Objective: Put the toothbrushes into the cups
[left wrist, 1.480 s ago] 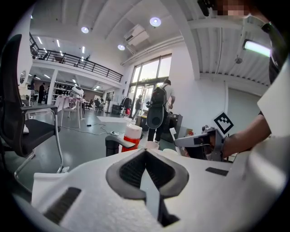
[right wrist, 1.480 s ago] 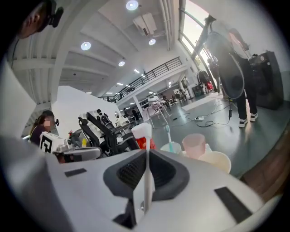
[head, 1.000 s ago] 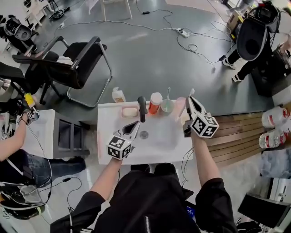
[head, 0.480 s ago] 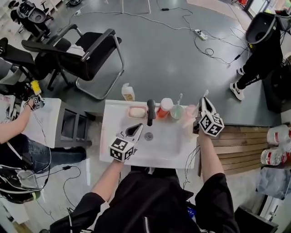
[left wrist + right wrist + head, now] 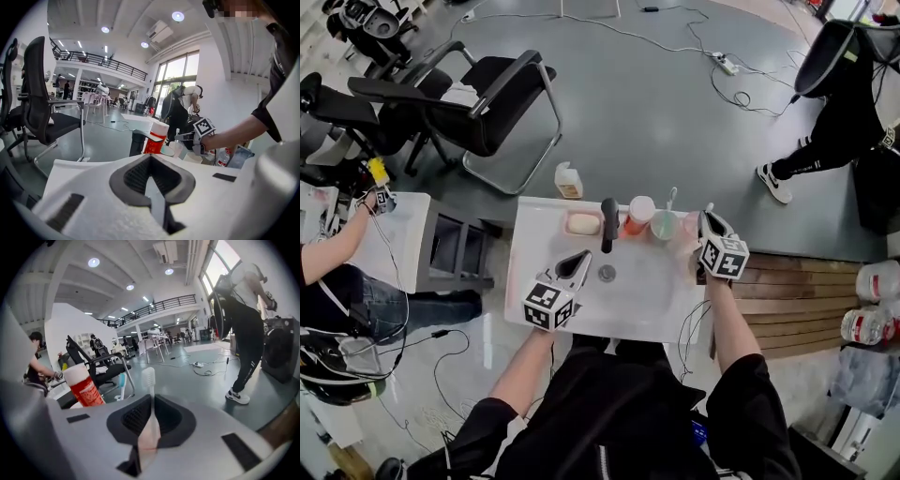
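The step in hand looks like delivery of a toothbrush. The right gripper [image 5: 705,223] has its jaws closed narrow on the pale pink handle of a toothbrush [image 5: 148,377], whose white bristle head stands just beyond the jaw tips. In the head view the pink cup [image 5: 689,225] sits just beside those tips, to their left and partly under them, at the back edge of the white desk [image 5: 647,300]. Further left of the jaws stands the green cup [image 5: 663,226], which already carries a blue toothbrush [image 5: 122,382], and beyond it a red container with a white top [image 5: 639,214]. The left gripper [image 5: 578,266] hovers over the basin part of the desk, well apart from the cups, its jaws together with nothing between them (it seems to have no part in this step).

Whether the lower end of the handle is already inside the pink rim cannot be told, since the gripper covers it. The next move, as I judge it, calls for bringing that end over the cup's mouth, lowering it in without nudging the light cup, and only then parting the jaws
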The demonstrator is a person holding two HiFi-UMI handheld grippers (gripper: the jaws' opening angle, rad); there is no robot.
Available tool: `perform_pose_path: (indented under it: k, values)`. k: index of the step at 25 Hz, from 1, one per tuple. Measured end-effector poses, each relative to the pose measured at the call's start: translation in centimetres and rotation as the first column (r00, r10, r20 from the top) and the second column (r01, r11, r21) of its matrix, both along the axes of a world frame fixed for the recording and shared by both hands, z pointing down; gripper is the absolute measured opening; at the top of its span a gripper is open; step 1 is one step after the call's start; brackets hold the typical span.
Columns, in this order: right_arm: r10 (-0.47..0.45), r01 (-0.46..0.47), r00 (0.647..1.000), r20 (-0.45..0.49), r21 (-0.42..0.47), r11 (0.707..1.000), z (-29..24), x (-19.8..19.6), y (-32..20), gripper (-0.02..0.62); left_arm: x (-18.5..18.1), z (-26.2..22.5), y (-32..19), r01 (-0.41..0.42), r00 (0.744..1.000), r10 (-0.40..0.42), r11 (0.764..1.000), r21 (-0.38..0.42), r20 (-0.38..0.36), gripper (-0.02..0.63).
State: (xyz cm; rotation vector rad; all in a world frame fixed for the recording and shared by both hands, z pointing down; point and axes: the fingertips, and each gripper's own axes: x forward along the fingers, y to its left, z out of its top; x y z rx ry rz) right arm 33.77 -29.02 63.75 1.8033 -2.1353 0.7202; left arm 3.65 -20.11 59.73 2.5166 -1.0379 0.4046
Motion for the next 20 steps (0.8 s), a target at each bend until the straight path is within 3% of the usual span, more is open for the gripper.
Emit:
perform_pose_path:
  k: [6,11,17,20]
  values:
    - [-0.061,0.059,0.998,-0.025,-0.056,0.997,0.7,-0.7,0.3,0.029,0.1,-0.2,1.7,0.048,0.999,-0.048,0.999,-0.004,0.004,0.0]
    - [-0.076,0.078,0.997,0.031,-0.074,0.994,0.8,-0.7,1.1,0.063,-0.1,-0.6,3.6,0.088,0.996,-0.088,0.996,0.004,0.01,0.0]
    - [-0.056,0.056,0.992,0.11,0.002,0.998,-2.1,0.0,2.8,0.055,0.4,-1.7,5.5,0.118,0.993,-0.119,0.993,0.009,0.016,0.0]
    - [-0.084,0.078,0.992,0.092,0.07,0.995,-4.1,-0.1,4.4,0.023,1.2,-1.7,6.2,0.117,0.993,-0.117,0.993,0.001,0.007,0.0]
